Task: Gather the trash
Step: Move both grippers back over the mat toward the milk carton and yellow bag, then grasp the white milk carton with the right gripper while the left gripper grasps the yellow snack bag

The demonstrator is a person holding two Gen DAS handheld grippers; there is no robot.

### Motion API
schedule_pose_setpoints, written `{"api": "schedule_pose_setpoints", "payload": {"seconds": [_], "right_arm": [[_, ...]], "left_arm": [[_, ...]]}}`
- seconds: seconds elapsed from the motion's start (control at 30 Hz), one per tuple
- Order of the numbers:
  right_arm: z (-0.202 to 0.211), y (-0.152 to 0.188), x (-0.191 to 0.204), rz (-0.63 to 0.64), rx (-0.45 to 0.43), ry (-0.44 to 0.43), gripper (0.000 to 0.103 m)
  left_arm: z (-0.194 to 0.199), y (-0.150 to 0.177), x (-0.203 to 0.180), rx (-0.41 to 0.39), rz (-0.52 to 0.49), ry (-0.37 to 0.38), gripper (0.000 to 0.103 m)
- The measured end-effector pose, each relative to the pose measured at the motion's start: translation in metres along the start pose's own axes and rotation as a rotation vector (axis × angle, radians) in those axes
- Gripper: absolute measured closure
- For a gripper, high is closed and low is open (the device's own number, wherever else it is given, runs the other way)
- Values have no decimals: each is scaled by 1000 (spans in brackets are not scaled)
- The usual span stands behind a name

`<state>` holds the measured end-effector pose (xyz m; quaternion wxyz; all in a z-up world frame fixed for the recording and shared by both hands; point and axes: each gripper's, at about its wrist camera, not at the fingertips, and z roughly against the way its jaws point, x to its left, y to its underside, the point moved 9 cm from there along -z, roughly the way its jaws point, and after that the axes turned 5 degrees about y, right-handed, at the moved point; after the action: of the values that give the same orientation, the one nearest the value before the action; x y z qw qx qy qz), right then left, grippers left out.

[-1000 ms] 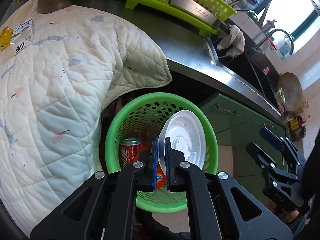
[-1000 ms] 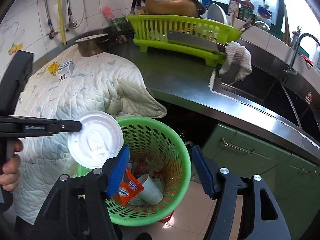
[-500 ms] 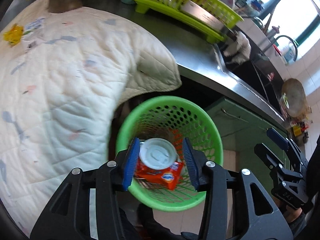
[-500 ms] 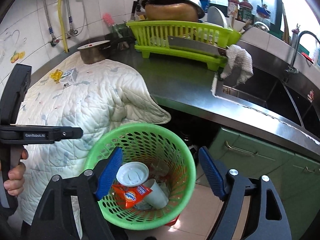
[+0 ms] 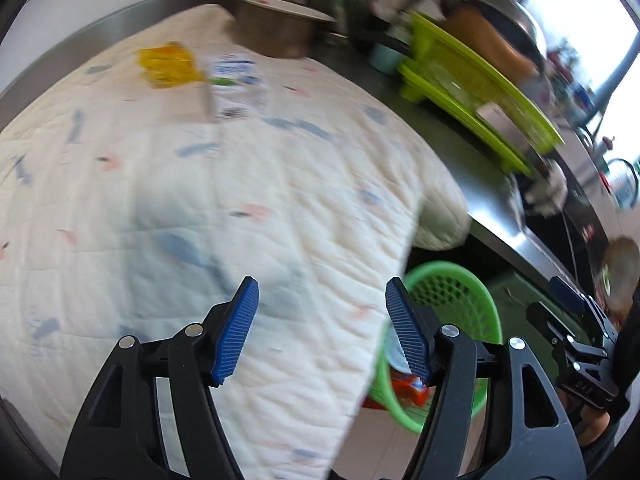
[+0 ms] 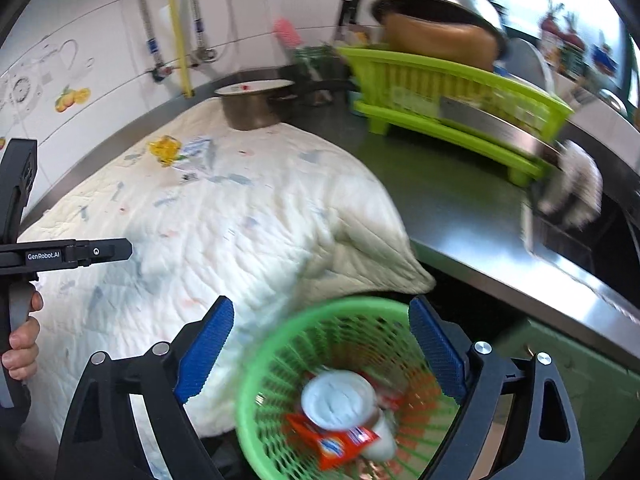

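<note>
A green plastic basket (image 6: 288, 344) stands on the floor below the counter edge; it also shows in the left wrist view (image 5: 476, 292). In it lie a white lid (image 6: 338, 398), an orange wrapper (image 6: 336, 444) and a white cup. A yellow wrapper (image 5: 170, 65) and a small white carton (image 5: 236, 76) lie on the white quilt (image 5: 180, 220); the wrapper (image 6: 165, 149) shows in the right wrist view too. My left gripper (image 5: 322, 332) is open and empty over the quilt. My right gripper (image 6: 320, 352) is open and empty above the basket.
A metal pot (image 6: 256, 106) stands at the quilt's far edge. A lime dish rack (image 6: 452, 104) with bowls sits on the steel counter (image 6: 460, 208), beside a sink with a white cloth (image 6: 572, 184). Green cabinet doors (image 6: 580, 364) are below.
My left gripper opened and let go of the white lid, which dropped into the basket. It then swung left and up over the quilt. The right gripper rose slightly.
</note>
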<state>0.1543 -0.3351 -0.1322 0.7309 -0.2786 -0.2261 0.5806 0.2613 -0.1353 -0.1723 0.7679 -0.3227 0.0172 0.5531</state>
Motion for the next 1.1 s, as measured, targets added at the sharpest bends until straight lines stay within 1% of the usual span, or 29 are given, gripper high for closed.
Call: {"api": "schedule_pose_setpoints", "payload": {"seconds": [0.2,0.33,0.43,0.57,0.67,0.73,0.93,1.1], "right_arm": [[-28,-39,55,53,6,-77,16],[-48,-67,97,87,13,-134,16],[-65,-91,126,104,18,-168,16],[-90,-122,162,118,37,-209,16],[-112,-141,184,141,50,-211,16],[-129,-151,197,147,61,-217,16],[-185,-172,221,147,123,-197,16],[-224,-182,232,147,166,-180,16]], "left_arm": [[22,-22,60,-56,85,-50,33],[33,-34,95,-81,138,-76,28],[40,-42,117,-94,164,-98,23],[49,-59,147,-109,192,-122,21],[54,-73,167,-119,207,-141,20],[56,-84,179,-123,221,-148,17],[54,-110,212,-134,278,-155,15],[44,-127,232,-131,318,-158,15]]}}
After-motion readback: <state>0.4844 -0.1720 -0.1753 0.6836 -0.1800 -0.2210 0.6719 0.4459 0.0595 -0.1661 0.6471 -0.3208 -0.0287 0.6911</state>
